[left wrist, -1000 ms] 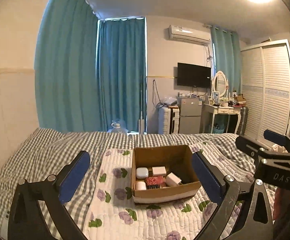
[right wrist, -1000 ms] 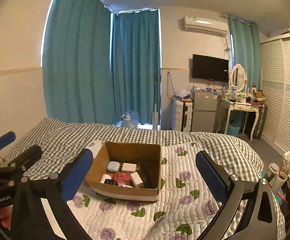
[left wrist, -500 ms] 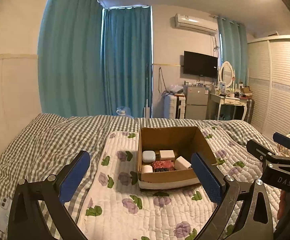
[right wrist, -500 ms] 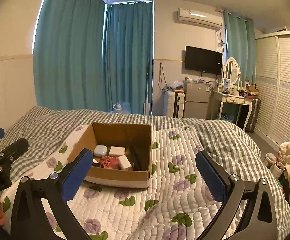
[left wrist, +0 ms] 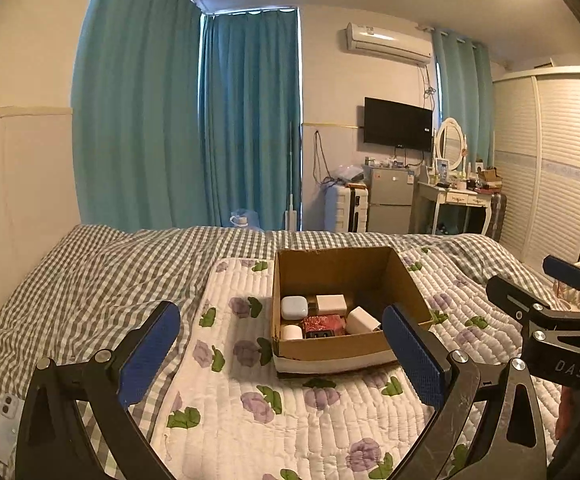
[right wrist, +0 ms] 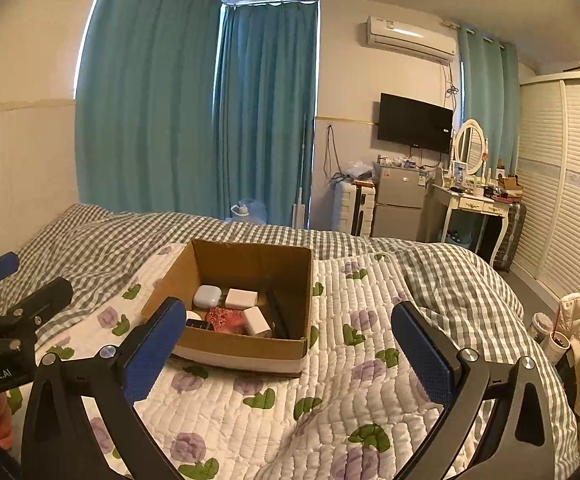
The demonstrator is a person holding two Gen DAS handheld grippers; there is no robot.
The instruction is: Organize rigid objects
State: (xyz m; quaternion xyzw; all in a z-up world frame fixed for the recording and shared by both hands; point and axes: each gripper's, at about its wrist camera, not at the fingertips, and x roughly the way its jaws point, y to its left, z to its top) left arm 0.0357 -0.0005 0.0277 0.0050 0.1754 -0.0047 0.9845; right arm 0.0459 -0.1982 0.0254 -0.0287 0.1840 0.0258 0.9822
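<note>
An open cardboard box (left wrist: 342, 350) (right wrist: 246, 346) rests on a white flowered quilt on the bed. Inside lie a pale blue rounded case (left wrist: 294, 307) (right wrist: 207, 296), a white block (left wrist: 331, 304) (right wrist: 241, 298), a white charger (left wrist: 362, 320) (right wrist: 256, 320), a red patterned packet (left wrist: 324, 324) (right wrist: 222, 318) and a small white cylinder (left wrist: 291, 333). My left gripper (left wrist: 280, 354) hovers open in front of the box, holding nothing. My right gripper (right wrist: 288, 354) also stands open and empty, just short of the box's near wall.
A grey checked blanket (left wrist: 102, 272) covers the bed. A phone (left wrist: 6, 428) lies at its left edge. Beyond the bed stand teal curtains, a suitcase, a small fridge (right wrist: 398, 204), a dressing table (right wrist: 474, 204) and a wardrobe. A cup (right wrist: 558, 344) sits low at the right.
Both grippers have dropped lower and come closer to the box, which now looks larger and more from above. Their jaws stay open. Nothing in the box has moved.
</note>
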